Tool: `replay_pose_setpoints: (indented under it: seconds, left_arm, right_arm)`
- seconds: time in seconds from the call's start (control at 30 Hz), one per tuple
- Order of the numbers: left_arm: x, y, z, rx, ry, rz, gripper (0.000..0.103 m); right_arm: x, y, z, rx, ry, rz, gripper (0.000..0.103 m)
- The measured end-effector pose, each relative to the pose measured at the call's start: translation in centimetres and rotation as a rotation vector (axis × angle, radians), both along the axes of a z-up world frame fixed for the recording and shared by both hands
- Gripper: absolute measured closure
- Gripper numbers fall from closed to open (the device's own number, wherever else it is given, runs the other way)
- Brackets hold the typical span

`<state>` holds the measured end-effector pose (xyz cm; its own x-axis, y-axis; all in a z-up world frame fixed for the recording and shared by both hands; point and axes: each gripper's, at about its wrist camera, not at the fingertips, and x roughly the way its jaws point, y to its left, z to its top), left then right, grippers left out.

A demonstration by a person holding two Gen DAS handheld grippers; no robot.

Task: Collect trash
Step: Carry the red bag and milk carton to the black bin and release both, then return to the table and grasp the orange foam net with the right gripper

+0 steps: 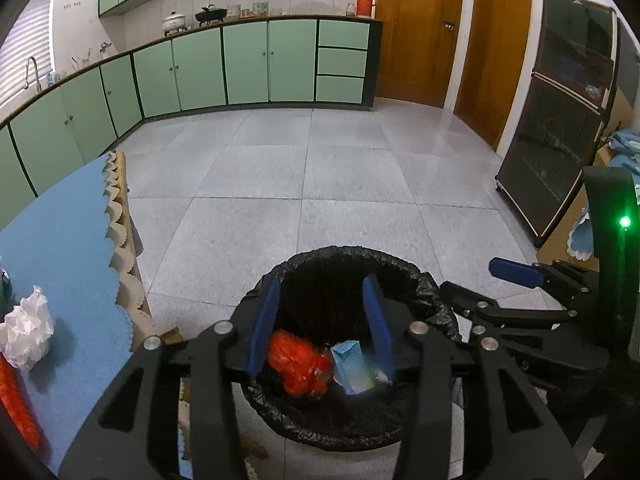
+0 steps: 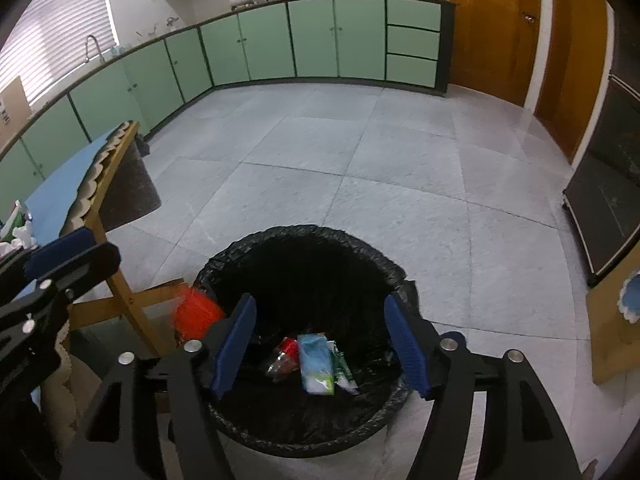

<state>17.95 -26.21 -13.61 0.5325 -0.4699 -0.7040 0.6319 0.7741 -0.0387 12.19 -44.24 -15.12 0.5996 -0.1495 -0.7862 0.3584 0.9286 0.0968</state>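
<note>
A trash bin lined with a black bag [image 1: 348,254] [image 2: 304,236] stands on the floor under both grippers. My left gripper [image 1: 320,320] is open above it. A crumpled orange wrapper [image 1: 298,364] hangs loose below its pads, touching neither. In the right wrist view that orange wrapper [image 2: 196,312] is blurred at the bin's left rim, apart from the left gripper [image 2: 102,246]. My right gripper [image 2: 320,344] [image 1: 470,278] is open with nothing in it. Down in the bag lie a light blue carton [image 2: 316,360] [image 1: 350,364] and a red-and-clear wrapper [image 2: 284,356].
A table with a blue cloth [image 1: 68,220] [image 2: 68,176] stands left of the bin, with a crumpled white tissue [image 1: 28,336] and another orange piece [image 1: 12,400] on it. A dark glass-fronted cabinet [image 1: 560,120] stands at the right. Green kitchen cupboards [image 1: 248,64] line the far wall.
</note>
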Motion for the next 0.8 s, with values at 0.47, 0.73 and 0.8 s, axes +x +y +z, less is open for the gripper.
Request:
replay_pose_setpoints:
  seconds: [0.47,0.73,0.8]
  left_arm:
    - [-2.3,6.6,4.6,-0.06,-0.104,0.12,0.034]
    - [-4.3,14.6,6.7,-0.031,-0.192,0.283,0.032]
    - [-4.8,16.9,7.0,-0.027,-0.199,0.336,0.032]
  right_arm:
    - [-1.8,2.4,5.2,-0.028,-0.127,-0.013,0.007]
    - [-1.4,8.5,8.1,-0.044,-0.243,0.111,0.007]
    - [-1.0,10.4,8.5,-0.031,-0.267,0.154,0.007]
